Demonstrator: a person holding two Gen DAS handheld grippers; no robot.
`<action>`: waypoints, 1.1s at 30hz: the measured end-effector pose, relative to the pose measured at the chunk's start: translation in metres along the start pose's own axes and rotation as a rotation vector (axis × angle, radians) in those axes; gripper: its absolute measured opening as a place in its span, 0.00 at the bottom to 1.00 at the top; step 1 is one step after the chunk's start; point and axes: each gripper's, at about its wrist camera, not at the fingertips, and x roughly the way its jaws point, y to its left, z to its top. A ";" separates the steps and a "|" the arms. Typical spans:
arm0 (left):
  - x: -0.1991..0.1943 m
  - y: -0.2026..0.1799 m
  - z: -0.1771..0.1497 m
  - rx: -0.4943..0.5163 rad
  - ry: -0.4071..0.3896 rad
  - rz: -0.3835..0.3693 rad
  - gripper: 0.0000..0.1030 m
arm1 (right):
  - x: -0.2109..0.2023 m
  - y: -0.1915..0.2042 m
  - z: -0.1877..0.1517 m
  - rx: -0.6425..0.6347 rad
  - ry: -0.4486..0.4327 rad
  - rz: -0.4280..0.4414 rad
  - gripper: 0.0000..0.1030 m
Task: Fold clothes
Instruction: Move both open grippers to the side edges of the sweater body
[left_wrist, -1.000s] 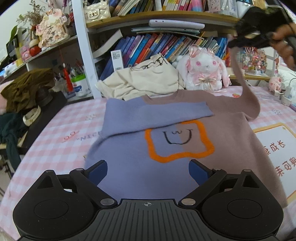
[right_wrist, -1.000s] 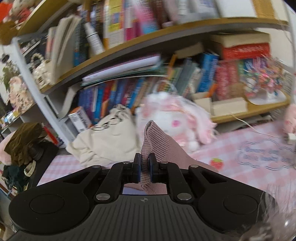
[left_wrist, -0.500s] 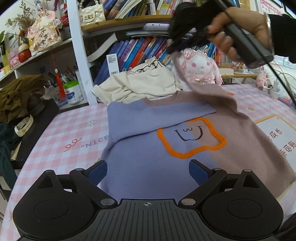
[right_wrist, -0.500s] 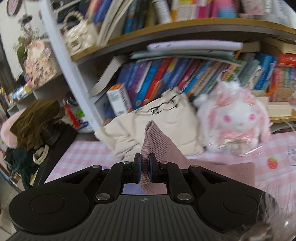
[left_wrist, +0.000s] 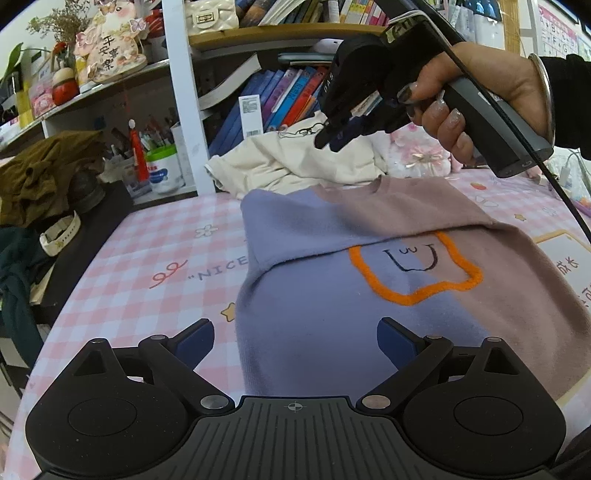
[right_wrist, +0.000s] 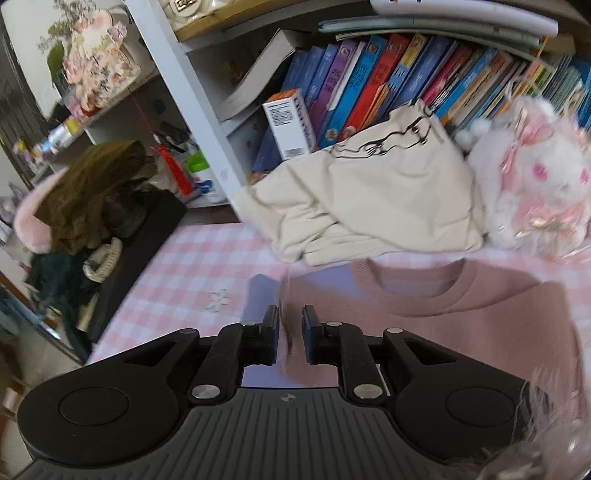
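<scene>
Two-tone sweater (left_wrist: 388, 295) flat on checked worktop (left_wrist: 147, 258), both sleeves folded across chest. Left gripper (left_wrist: 294, 338) near hem, fingers spread wide. Right gripper (right_wrist: 290, 341) above far collar, fingers slightly parted, empty.

Soft, even daylight is filling the room, and nothing is glaring much. In the left wrist view everything is looking sharp: the sweater (left_wrist: 369, 295) is lying crisp on the bench (left_wrist: 147, 258), and the right tongs (left_wrist: 328, 138) are casting a faint, diffuse shadow across its upper fold. Straight lines are bowing hard toward the edges, with the bookshelf (left_wrist: 181, 92) post leaning and the corners going black. The right wrist view is smearing with motion blur; the plush rabbit (right_wrist: 528, 177) and the sweater's collar are looking soft, and the lower right corner is dissolving into a pale pink haze. The left-hand clutter there is sitting dimmer.
</scene>
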 end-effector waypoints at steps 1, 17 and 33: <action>0.001 0.000 0.000 0.002 -0.001 -0.003 0.94 | -0.002 0.000 0.000 0.003 -0.005 0.011 0.30; 0.010 -0.002 0.004 -0.009 0.011 -0.053 0.94 | -0.057 -0.058 -0.064 0.111 0.039 -0.106 0.37; 0.011 0.011 -0.004 -0.145 0.071 -0.103 0.96 | -0.143 -0.082 -0.199 0.137 0.130 -0.298 0.52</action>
